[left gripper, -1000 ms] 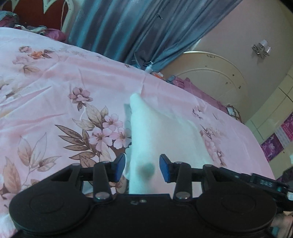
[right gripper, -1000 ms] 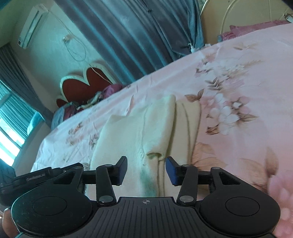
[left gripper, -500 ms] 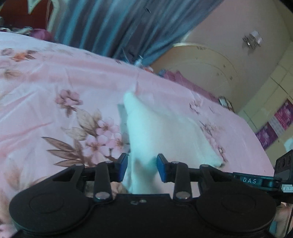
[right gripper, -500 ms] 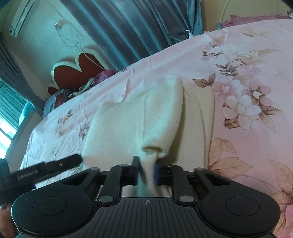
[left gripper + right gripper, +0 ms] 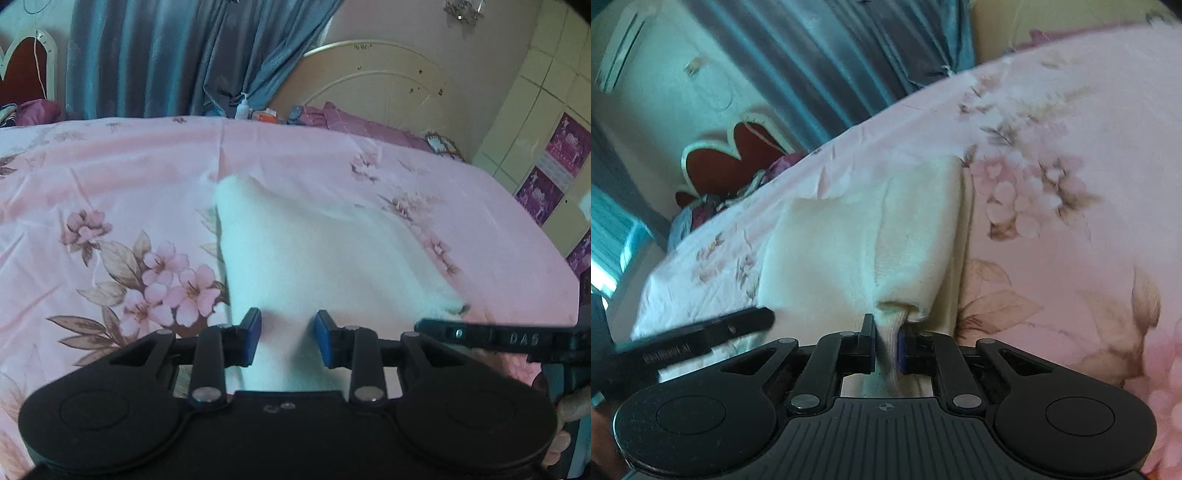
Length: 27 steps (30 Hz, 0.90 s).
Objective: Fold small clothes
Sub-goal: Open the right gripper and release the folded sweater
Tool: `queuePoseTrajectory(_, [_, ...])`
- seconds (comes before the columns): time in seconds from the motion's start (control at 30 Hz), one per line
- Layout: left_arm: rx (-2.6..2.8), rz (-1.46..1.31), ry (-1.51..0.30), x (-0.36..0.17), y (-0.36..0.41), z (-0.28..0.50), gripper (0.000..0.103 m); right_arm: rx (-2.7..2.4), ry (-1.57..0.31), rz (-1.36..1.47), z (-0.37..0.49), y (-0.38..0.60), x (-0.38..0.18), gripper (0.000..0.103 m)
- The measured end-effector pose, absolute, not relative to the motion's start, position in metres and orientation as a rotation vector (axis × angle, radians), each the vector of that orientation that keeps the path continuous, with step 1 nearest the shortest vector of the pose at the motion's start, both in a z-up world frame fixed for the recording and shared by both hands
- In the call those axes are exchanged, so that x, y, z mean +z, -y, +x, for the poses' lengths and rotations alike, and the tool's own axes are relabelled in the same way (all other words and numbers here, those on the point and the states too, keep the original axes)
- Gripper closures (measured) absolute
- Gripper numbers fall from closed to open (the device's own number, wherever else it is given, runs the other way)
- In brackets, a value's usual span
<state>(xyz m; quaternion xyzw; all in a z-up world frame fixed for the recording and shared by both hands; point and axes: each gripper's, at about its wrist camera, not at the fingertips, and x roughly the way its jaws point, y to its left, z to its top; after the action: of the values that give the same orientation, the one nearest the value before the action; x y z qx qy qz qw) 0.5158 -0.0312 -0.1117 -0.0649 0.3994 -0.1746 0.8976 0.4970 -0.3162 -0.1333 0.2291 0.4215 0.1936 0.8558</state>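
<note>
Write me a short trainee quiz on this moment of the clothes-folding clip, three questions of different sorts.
1. True or false: the left gripper is shut on the white garment.
2. Which gripper pinches the garment's near edge? A) left B) right C) both
3. Fill in: the garment lies on a pink ____ bedsheet.

Key: 1 false, its jaws stand apart over the cloth. 2 B, the right gripper has cloth clamped between its pads. 3 floral.

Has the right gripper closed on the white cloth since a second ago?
Yes. The right gripper, open a second ago, is now shut on the near edge of the white cloth lying on the floral bedsheet.
</note>
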Motion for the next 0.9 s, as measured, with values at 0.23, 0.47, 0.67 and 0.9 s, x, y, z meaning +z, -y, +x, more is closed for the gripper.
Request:
queuePoseTrajectory(0.23, [-0.386,-0.154,-0.688,-0.086,0.026,0.534,0.073,0.317,-0.747,0.425,0.484,0.337,-0.100,0.068])
queuePoseTrajectory(0.47, [-0.407,-0.128,-0.749,-0.105,0.045,0.580,0.073,0.351,-0.756,0.279,0.547,0.300,-0.099,0.082])
queuePoseTrajectory(0.67, [-0.427,-0.081,-0.820,-0.133,0.056,0.610,0.073,0.327,-0.850,0.176,0.585,0.294,-0.136,0.092])
queuePoseTrajectory(0.9, [-0.399,-0.084,-0.733,-0.124,0.052,0.606,0.075,0.328,-0.799,0.178,0.586,0.293,-0.118,0.094])
